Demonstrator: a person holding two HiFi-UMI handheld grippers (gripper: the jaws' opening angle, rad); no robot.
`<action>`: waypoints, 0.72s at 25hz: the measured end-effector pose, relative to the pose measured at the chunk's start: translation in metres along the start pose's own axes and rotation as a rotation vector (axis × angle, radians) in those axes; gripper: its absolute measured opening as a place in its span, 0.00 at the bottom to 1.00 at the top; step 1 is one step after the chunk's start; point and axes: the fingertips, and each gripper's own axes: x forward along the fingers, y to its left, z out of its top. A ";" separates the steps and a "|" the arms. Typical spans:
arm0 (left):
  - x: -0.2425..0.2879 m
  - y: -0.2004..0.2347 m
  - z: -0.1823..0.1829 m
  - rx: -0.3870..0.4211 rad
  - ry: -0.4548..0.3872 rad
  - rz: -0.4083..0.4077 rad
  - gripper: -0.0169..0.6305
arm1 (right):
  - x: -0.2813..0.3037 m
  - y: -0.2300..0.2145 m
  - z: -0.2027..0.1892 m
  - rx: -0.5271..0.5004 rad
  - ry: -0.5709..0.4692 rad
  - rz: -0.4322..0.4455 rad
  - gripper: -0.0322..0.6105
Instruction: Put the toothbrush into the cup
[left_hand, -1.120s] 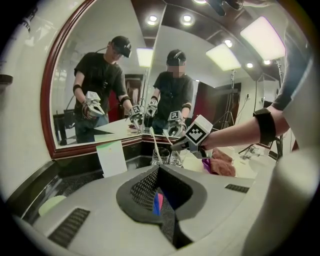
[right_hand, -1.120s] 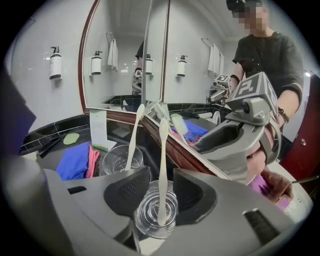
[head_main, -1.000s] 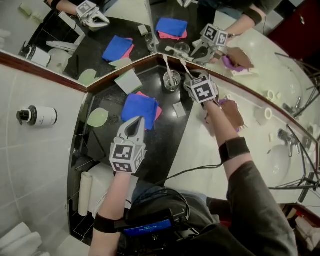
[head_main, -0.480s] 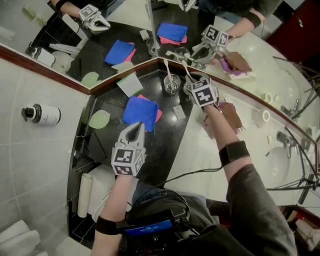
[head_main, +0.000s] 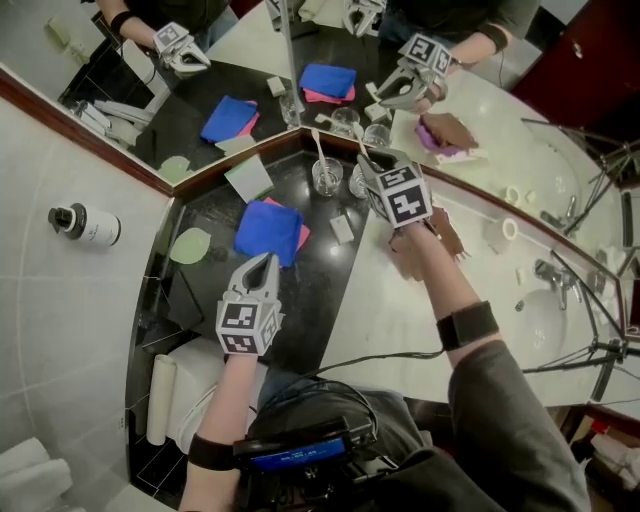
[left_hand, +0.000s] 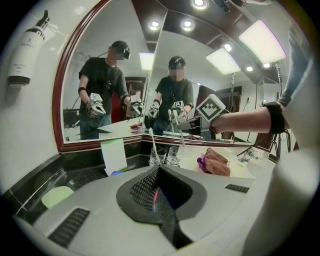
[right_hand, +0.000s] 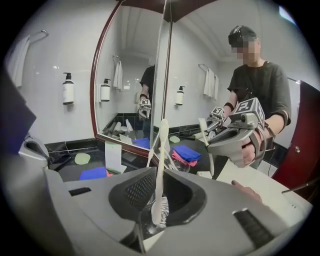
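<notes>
**Colours across the vanity**

From my station I see a white toothbrush (right_hand: 161, 165) and clear glass cups (head_main: 327, 177). The counter (head_main: 325, 292) is black with fine speckles. There is a bright blue cloth (head_main: 268, 230), a pink cloth (head_main: 301, 236) (just an edge of it) and a pale green disc (head_main: 190, 245). The left gripper (head_main: 266, 260) and right gripper (head_main: 372, 160) are grey, with black-and-white square markers. The mirror frame (head_main: 90, 125) is reddish brown.

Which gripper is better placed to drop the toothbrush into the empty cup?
Right. The right gripper grips the toothbrush, bristles down, above the empty cup; the left gripper is shut and empty, back by the blue cloth.
</notes>
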 end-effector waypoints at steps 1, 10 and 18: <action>-0.002 -0.002 -0.001 -0.001 -0.002 -0.002 0.03 | -0.008 0.003 0.001 0.011 -0.005 0.006 0.16; -0.012 -0.019 -0.006 -0.003 -0.017 -0.025 0.03 | -0.069 0.065 -0.025 0.314 -0.024 0.177 0.16; -0.022 -0.026 -0.020 -0.005 0.004 -0.035 0.03 | -0.091 0.130 -0.102 0.568 0.080 0.305 0.16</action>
